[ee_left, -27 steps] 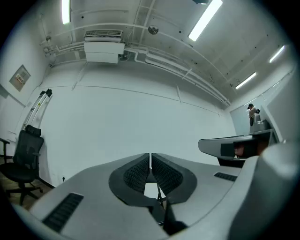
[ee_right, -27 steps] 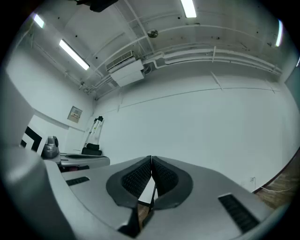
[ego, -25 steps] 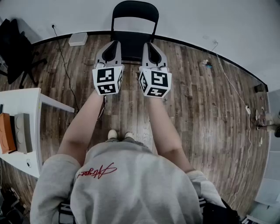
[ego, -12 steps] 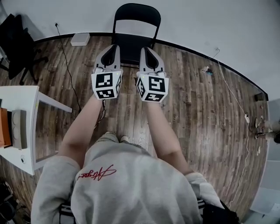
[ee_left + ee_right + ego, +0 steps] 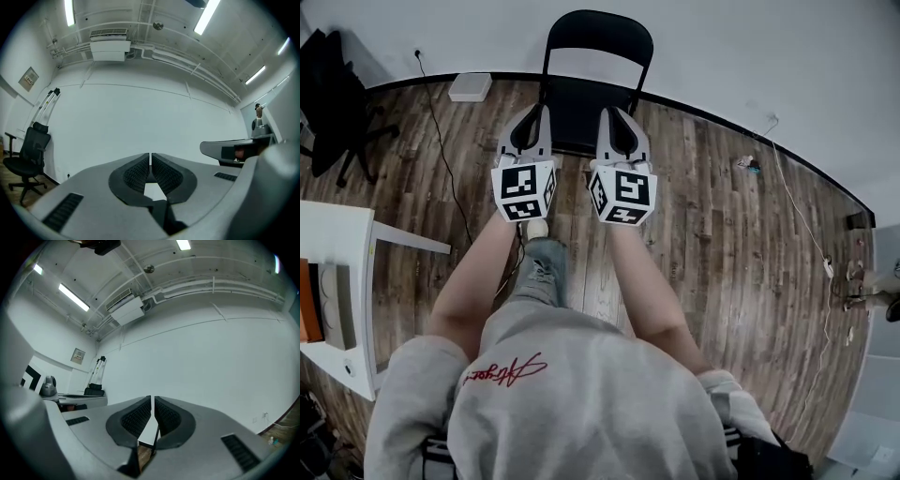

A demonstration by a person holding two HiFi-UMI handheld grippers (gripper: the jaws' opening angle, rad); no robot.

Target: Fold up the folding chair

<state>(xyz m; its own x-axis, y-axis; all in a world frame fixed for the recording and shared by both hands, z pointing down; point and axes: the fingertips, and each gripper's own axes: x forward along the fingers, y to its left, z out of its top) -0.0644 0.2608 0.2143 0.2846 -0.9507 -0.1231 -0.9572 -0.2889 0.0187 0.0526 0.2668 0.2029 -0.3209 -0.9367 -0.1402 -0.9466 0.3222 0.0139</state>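
Note:
The black folding chair (image 5: pixel 592 66) stands unfolded against the white wall at the top middle of the head view. Both grippers are held out side by side in front of it and overlap its seat in that view. Whether they touch it I cannot tell. My left gripper (image 5: pixel 540 114) is shut with nothing between its jaws, and its closed tips (image 5: pixel 150 158) face the bare wall. My right gripper (image 5: pixel 614 116) is also shut and empty, its tips (image 5: pixel 153 401) toward the wall. The chair does not show clearly in either gripper view.
A white table (image 5: pixel 337 234) stands at the left. A black office chair (image 5: pixel 328 94) sits in the far left corner, also seen in the left gripper view (image 5: pixel 28 154). A white box (image 5: pixel 470 86) lies by the wall. Cables (image 5: pixel 797 187) run over the wooden floor. The person's foot (image 5: pixel 539 253) is forward.
The person has stepped toward the chair, one foot now out in front. Both grippers have moved forward and a little down, staying shut and side by side.

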